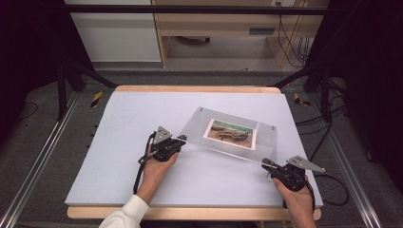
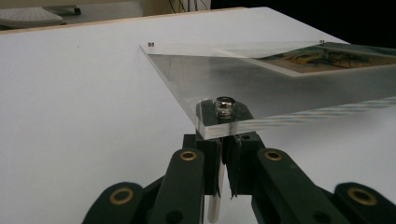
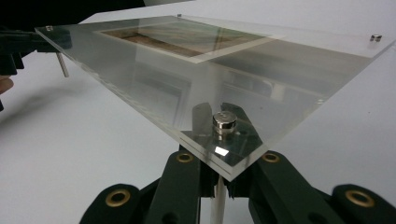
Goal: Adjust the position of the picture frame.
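Clear acrylic photo frame (image 1: 228, 135) tilted above the table (image 1: 119, 142), near corners clamped by left gripper (image 1: 182, 139) and right gripper (image 1: 265, 164) fingers.

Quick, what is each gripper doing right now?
Left gripper: shut on the acrylic frame, at a standoff pin.
Right gripper: shut on the acrylic frame too.

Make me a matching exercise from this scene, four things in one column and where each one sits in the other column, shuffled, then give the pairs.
Things:
1. clear acrylic picture frame
2. printed landscape photo
3. small silver corner bolt
4. white foam table mat

Places:
A. on the wooden tabletop
B. at the frame corner, just above the left tongs
C. held by its near corners between the left tongs and right tongs
D. sandwiched inside the clear sheets

Pairs: 1-C, 2-D, 3-B, 4-A
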`<state>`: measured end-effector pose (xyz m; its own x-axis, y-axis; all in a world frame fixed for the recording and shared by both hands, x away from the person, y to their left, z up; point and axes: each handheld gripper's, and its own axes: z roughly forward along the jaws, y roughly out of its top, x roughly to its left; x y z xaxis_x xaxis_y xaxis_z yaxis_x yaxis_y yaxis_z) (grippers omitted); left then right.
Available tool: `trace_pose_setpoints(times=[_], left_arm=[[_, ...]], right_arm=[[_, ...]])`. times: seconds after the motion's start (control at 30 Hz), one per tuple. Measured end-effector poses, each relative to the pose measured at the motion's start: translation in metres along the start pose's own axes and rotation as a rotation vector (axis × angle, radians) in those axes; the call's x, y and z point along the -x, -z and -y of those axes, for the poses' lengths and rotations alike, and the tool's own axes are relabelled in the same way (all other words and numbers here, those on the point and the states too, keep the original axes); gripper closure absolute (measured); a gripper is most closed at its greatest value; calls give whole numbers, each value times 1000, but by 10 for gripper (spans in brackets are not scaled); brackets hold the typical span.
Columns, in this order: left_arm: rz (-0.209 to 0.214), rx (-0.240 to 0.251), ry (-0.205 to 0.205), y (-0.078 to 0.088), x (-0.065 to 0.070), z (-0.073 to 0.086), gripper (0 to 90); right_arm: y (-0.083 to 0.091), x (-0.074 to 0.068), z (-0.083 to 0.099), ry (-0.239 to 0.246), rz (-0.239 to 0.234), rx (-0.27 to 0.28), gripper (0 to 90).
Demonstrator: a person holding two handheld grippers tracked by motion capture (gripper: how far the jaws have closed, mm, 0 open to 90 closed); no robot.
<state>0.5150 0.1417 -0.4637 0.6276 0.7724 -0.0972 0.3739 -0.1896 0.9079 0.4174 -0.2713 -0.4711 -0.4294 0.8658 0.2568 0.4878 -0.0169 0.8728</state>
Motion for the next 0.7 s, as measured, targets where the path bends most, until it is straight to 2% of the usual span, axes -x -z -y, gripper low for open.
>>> trace_pose_setpoints(times=[0.07, 0.17, 0.3, 0.43, 0.57, 0.7], left_arm=[[0, 0, -23, 1, 1, -1, 844], [15, 3, -23, 4, 1, -2, 846], [33, 2, -11, 7, 3, -5, 846], [32, 1, -2, 8, 4, -7, 844], [54, 15, 36, 8, 1, -9, 838], [69, 26, 43, 9, -1, -10, 841]], right_arm=[[0, 0, 0, 8, 3, -1, 846], [1, 1, -1, 17, 5, 10, 847], [5, 3, -4, 12, 3, 25, 847], [6, 3, -7, 12, 3, 33, 846], [6, 3, -8, 2, 4, 37, 846], [7, 3, -11, -1, 3, 40, 844]])
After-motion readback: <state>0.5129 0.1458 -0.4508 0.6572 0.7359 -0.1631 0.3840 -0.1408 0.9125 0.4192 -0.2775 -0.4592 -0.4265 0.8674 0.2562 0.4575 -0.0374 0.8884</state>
